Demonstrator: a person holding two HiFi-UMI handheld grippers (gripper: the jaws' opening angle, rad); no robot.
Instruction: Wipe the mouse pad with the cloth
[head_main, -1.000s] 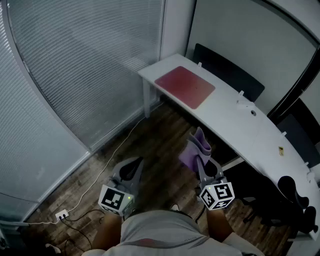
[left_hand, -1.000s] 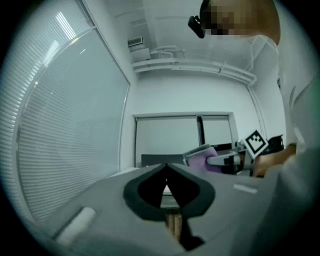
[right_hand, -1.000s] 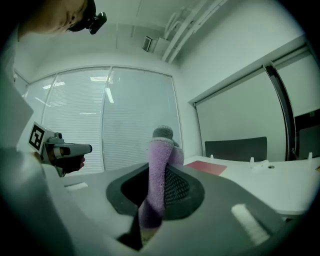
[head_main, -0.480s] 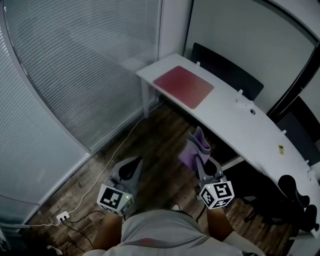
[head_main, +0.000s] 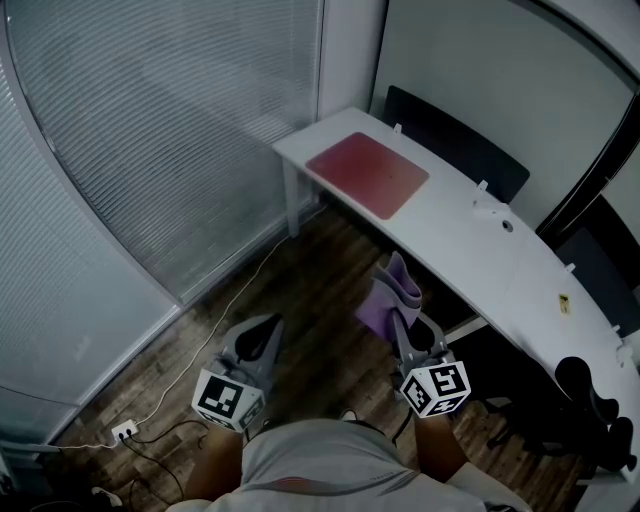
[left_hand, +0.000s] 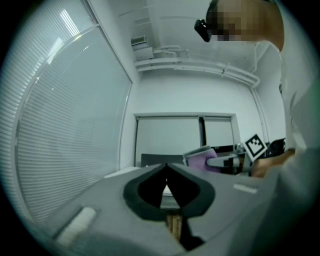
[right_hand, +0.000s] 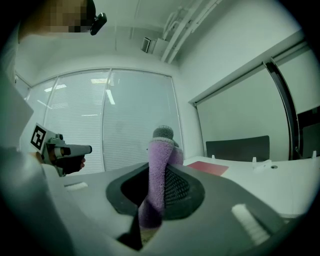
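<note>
Purple cloth (head_main: 392, 296) stays pinched in the right gripper (head_main: 402, 318); the left gripper (head_main: 262, 338) is closed on nothing, and almost nothing has moved in the last second. Red mouse pad (head_main: 368, 173) lies on the white desk (head_main: 480, 250), well apart from the cloth, so wiping likely hasn't begun.

The left gripper (head_main: 262, 335) is hanging low and pointing forward, its jaws meeting at the tips with nothing between them; the right gripper (head_main: 405, 325) is pointing forward alongside it, jaws pinching the cloth (head_main: 392, 288)
</note>
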